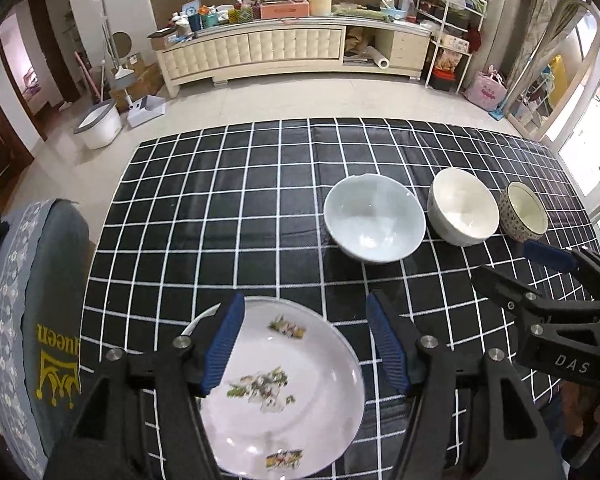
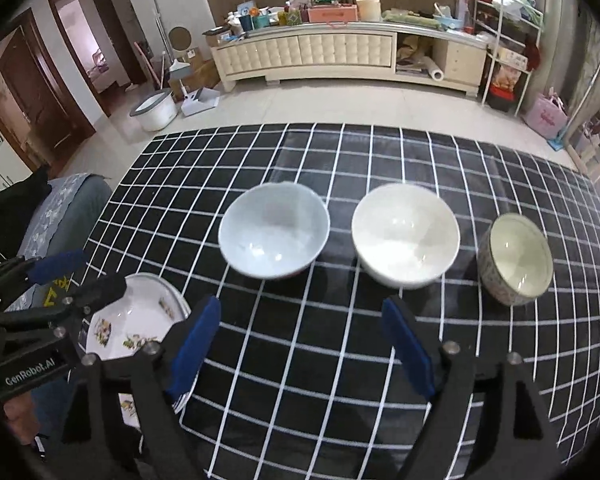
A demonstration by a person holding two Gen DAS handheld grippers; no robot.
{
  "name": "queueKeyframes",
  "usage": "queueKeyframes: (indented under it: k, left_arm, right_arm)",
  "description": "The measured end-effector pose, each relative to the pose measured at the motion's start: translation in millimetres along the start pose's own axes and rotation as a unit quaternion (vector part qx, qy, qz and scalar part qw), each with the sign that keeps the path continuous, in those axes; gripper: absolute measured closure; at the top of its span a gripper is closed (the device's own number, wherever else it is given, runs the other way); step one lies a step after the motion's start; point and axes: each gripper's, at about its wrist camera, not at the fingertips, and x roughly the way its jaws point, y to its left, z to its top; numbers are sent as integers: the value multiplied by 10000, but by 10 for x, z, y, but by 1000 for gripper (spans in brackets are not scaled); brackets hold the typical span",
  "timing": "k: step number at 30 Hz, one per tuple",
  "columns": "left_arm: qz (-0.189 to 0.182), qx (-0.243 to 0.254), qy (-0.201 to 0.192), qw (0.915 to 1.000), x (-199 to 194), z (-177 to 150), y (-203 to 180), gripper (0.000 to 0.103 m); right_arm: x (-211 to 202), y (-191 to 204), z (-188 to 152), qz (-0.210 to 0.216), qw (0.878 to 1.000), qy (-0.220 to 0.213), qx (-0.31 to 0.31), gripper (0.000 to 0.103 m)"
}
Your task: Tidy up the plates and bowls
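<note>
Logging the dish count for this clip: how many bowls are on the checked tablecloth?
3, in a row: a pale blue glazed bowl on the left, a white ceramic bowl in the middle, a small patterned bowl on the right. None look hidden.

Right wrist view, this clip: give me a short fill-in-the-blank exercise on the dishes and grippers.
1. The number of bowls in a row on the checked tablecloth is ____.
2. The patterned bowl stands at the ____ end of the row.
3. The left gripper hangs open above the flowered ____.
4. The jaws of the right gripper hold ____.

Missing words: three; right; plate; nothing
</note>
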Motion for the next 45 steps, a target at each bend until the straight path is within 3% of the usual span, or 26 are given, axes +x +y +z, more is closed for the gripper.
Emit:
queueKeyframes:
  k: [15,19,23,26,33,38,45]
  left_arm:
    - [-21,268,233,9994,552,489,-28,42]
    - [-34,369,304,9989,727,541,-42,43]
    - [-67,467,466,9978,931,586,-46,71]
    - [-126,435,618,9971,1075,600,-15,72]
    - [-293,513,751,9954,1265,603,-67,72]
    - [-315,602,833,9942,1365,621,-97,74]
    - [-300,636,1016,9923,1490,649,-165,80]
  right_arm:
    - [525,-114,361,21,9999,75,-132,17]
    - [688,-106,415,58,9996,150,-245,30]
    - [851,-96,458,65,9991,271,-333,40]
    - [946,-102,478,68,9986,351,-387,46]
    - [1101,-141,504,16,9979,488,-435,50]
    - [1181,-148,503,-18,9974,536,-480,62]
    - [1289,-141,516,22,9964,672,-515,72]
